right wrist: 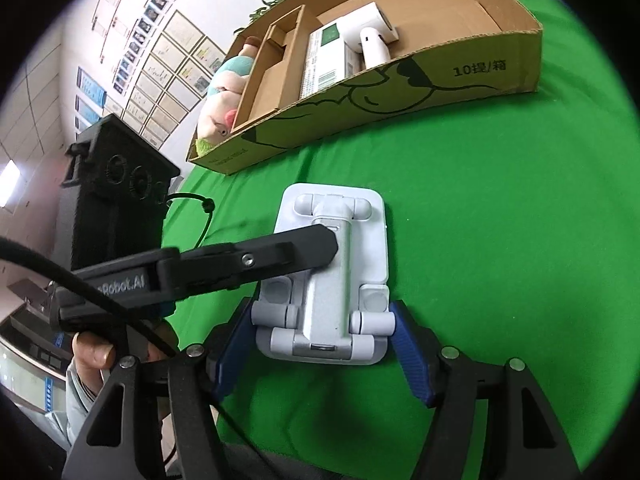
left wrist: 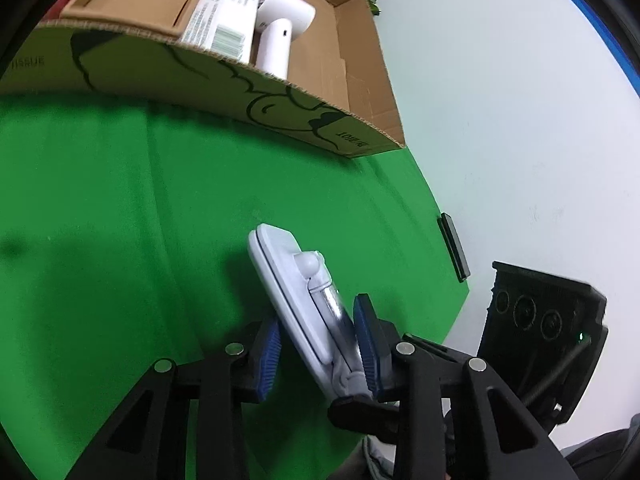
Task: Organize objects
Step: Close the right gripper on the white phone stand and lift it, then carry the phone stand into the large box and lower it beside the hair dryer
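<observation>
The folded white phone stand (right wrist: 332, 276) lies lifted off the green surface (right wrist: 500, 264), just short of the cardboard box (right wrist: 460, 76); both claws are on it at once, which is where the trouble could start. The right claw (right wrist: 324, 348) clamps its near end, blue pads against the hinge knuckles on either side; the left claw (left wrist: 320, 344) has closed across it edgewise, one pad on the metal arm and the other on the flat plate, so it looks clamped on the stand too, though the far pad's contact is partly hidden. Judged from that, two grips pulling at different angles could twist the hinges or pop the stand open; a release by either claw before the other is firm could let it swing and drop onto the surface. The box already holds a white hair dryer (right wrist: 374, 46), a printed carton (right wrist: 326, 56) and a plush toy (right wrist: 224, 92); a careless placement could knock against them or catch the box's front wall.
</observation>
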### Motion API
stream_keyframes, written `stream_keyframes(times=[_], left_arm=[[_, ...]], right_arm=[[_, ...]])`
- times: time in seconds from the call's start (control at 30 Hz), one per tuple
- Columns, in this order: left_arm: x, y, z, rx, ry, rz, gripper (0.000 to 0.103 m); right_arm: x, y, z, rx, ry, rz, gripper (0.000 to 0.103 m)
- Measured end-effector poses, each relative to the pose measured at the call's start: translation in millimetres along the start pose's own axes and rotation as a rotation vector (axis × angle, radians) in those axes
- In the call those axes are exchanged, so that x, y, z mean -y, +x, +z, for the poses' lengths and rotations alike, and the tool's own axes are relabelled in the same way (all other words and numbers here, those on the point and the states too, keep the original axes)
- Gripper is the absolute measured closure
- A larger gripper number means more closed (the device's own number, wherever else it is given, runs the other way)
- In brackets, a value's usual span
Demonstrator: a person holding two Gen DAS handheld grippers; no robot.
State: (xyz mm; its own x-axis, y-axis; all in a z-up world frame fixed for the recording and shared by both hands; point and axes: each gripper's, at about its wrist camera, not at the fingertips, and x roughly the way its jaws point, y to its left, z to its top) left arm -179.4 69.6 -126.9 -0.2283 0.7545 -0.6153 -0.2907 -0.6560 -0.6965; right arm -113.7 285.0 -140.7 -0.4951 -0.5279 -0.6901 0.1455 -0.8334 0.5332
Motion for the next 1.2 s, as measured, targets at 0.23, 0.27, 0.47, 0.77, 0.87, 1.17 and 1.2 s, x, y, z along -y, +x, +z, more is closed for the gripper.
stream_keyframes(times=[0.23,0.27,0.47,0.77,0.87,1.17,1.2], left_arm=[[0,-2,3,0.009,0.007,-0.005,0.073],[2,-5,4,0.018,0.018,-0.007,0.073],[22,-20,13,0.062,0.106,0.003,0.077],[51,-48,52,0.12,0.204,0.02,0.078],[72,-45,74,0.146,0.248,0.029,0.078],[126,-35,148,0.197,0.357,0.076,0.078],[130,-39,149,0.202,0.374,0.079,0.078]], right_arm=[[-12,3,-3,0.008,-0.064,-0.061,0.037],[-16,3,-4,0.017,-0.079,-0.077,0.038],[-30,-2,0,0.087,-0.145,-0.142,0.038],[-40,-15,32,0.182,-0.169,-0.146,0.039],[-44,-23,48,0.222,-0.187,-0.147,0.039],[-40,-42,118,0.285,-0.229,-0.121,0.039],[-38,-43,129,0.291,-0.232,-0.122,0.039]])
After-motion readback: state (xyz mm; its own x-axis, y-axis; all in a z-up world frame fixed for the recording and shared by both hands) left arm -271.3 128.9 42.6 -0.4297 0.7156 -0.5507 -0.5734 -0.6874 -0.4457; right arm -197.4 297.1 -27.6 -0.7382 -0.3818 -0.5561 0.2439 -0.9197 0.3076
